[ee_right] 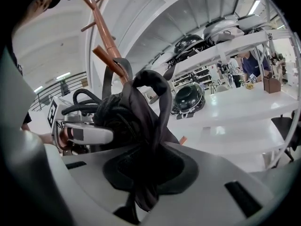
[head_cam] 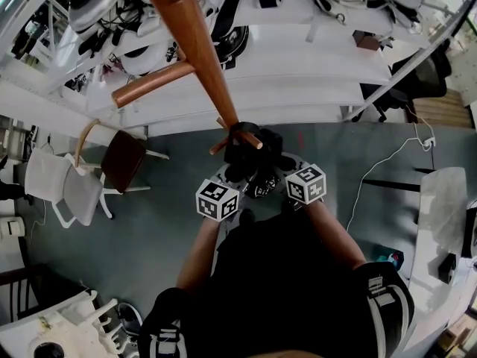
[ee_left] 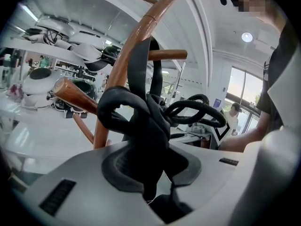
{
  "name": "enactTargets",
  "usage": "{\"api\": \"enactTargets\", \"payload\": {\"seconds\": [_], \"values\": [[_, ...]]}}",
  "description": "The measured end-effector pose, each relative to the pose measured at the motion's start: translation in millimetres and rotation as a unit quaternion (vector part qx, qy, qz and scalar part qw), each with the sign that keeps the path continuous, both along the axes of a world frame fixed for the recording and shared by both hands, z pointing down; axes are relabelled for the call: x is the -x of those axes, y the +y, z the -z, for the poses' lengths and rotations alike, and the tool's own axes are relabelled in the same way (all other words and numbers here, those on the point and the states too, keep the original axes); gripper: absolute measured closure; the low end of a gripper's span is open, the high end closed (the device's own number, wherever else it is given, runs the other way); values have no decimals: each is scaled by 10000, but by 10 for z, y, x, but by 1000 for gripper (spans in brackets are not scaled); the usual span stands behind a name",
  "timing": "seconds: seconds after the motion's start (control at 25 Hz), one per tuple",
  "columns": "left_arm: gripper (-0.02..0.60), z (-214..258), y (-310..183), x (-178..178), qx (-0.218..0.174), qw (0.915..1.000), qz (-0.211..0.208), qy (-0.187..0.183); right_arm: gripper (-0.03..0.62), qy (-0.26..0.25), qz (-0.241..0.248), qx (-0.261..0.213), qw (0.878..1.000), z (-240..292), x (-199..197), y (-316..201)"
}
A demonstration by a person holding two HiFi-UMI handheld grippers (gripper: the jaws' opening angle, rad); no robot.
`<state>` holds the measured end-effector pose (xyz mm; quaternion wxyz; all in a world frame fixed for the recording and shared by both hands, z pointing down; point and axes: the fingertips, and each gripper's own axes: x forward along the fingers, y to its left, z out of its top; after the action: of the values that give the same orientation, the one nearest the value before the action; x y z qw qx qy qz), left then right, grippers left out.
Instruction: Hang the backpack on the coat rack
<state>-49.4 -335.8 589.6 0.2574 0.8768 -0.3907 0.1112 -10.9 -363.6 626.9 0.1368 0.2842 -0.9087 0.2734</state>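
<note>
A black backpack [head_cam: 252,157] hangs bunched against the brown wooden coat rack [head_cam: 200,43], just under a short peg [head_cam: 250,138]. Both grippers hold it from below. My left gripper [head_cam: 237,173] is shut on the black straps and fabric [ee_left: 148,121]. In the left gripper view one strap loop [ee_left: 141,65] runs up the pole [ee_left: 123,74] beside a peg [ee_left: 167,55]. My right gripper [head_cam: 279,167] is shut on a fold of the backpack [ee_right: 141,112]. In the right gripper view its strap [ee_right: 117,67] reaches up to the rack [ee_right: 106,29]. The backpack's lower part is hidden.
Long white shelves [head_cam: 298,58] with helmets and gear stand behind the rack. A brown chair [head_cam: 123,159] and a white chair [head_cam: 63,189] sit on the grey floor at the left. A white cable [head_cam: 387,162] and a white desk [head_cam: 443,222] are at the right.
</note>
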Motion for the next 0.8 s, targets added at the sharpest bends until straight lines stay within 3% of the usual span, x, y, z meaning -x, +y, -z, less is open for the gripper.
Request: {"api": "enactTargets", "payload": {"seconds": [0.8], "values": [[471,-253,-115,15,234,9995,214,-48,513,210,226,178,9994,-272,26,-134]]}}
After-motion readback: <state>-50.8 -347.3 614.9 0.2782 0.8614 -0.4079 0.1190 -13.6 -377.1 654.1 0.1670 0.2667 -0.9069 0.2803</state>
